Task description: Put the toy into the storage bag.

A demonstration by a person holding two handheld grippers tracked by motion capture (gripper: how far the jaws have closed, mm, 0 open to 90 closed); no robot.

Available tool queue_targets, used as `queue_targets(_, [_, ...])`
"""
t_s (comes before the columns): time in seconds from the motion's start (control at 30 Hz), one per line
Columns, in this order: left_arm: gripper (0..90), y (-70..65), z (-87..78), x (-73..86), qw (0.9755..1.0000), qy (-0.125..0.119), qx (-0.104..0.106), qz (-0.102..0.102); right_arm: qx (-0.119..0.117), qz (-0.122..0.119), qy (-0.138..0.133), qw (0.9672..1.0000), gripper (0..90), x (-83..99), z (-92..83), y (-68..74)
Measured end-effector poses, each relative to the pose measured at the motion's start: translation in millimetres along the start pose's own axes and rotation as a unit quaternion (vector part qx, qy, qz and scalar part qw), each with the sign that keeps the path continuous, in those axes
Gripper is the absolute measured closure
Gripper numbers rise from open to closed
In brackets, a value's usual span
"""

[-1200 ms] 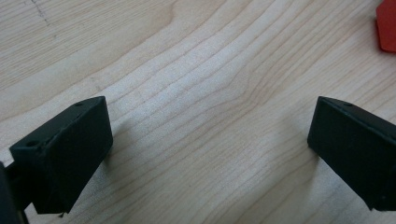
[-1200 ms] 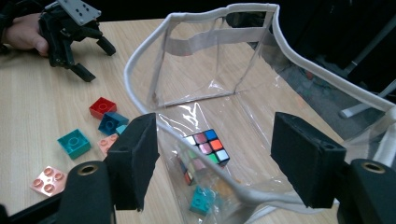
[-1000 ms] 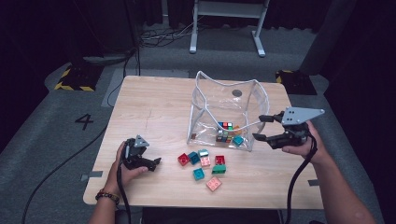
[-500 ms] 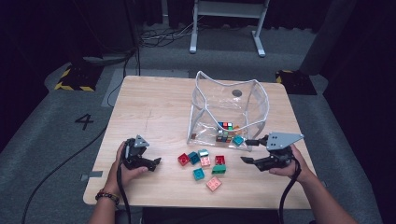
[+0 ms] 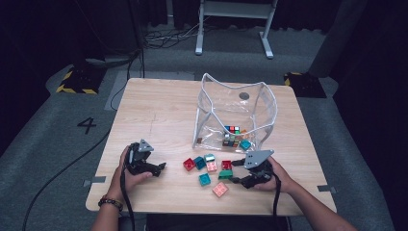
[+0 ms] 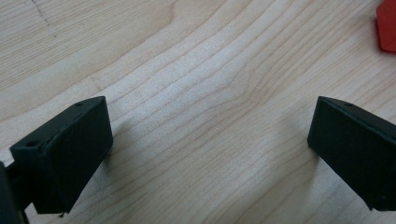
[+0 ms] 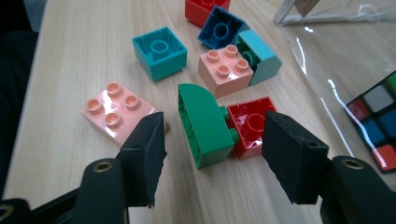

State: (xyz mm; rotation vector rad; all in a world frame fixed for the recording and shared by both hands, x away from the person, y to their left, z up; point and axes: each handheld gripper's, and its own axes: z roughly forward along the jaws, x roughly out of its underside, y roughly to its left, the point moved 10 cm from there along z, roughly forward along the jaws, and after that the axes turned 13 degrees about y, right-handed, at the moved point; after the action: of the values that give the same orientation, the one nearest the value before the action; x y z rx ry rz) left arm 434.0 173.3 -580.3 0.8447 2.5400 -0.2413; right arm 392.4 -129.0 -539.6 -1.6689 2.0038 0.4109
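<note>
right gripper [image 7: 210, 154] jaws closing, not yet pinching, straddling green brick [image 7: 203, 123] on table [image 5: 159, 110] | red brick [image 7: 250, 123] touching it, pink brick [image 7: 114, 112] crowding one jaw | left gripper [image 6: 210, 140] resting open

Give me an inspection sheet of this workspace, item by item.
Surface: wooden table, bare at left.
Job's things: green block and red block between the right gripper's jaws; loose blocks nearby.
Clutter: clear bag holding a colour cube and more blocks.
Grippers: left gripper open over bare wood; right gripper open, its jaws have just been closing around the green block, not yet pressing.
Cables: one trails from each gripper.
Surroundings: grey floor, marked 4.
</note>
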Motion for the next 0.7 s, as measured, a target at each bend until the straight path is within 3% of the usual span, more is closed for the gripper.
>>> queue_targets(0.13, [0.3,0.1,0.1,-0.2,1.0000,-0.001,-0.001,0.000,-0.002,-0.018,-0.003,0.9998,40.3,-1.5,11.4,-1.6])
queue_targets(0.17, [0.3,-0.2,0.0,0.0,1.0000,0.000,0.001,0.000,-0.006,-0.006,-0.005,1.0000,40.4,-2.7,12.8,1.0])
queue_targets(0.3, [0.3,-0.4,0.1,0.0,1.0000,0.000,0.001,0.000,-0.002,-0.019,-0.001,0.9998,41.1,-3.2,14.7,2.8])
queue_targets(0.33, [0.3,-0.1,0.0,0.0,1.0000,0.000,0.001,0.000,-0.004,-0.005,-0.008,1.0000,42.2,-5.3,14.6,4.9])
queue_targets(0.4, [0.3,-0.2,0.0,0.0,1.0000,0.000,0.001,0.000,-0.001,-0.024,-0.010,0.9997,44.1,-5.5,14.1,3.7])
queue_targets(0.57, [0.3,0.0,0.0,0.0,1.0000,0.000,0.000,0.000,-0.011,-0.017,-0.012,0.9997,54.0,-5.3,16.8,8.0])
queue_targets(0.7, [0.3,-0.2,0.0,0.0,1.0000,0.000,0.001,0.000,-0.014,-0.023,0.004,0.9996,57.7,-0.6,22.4,8.3])
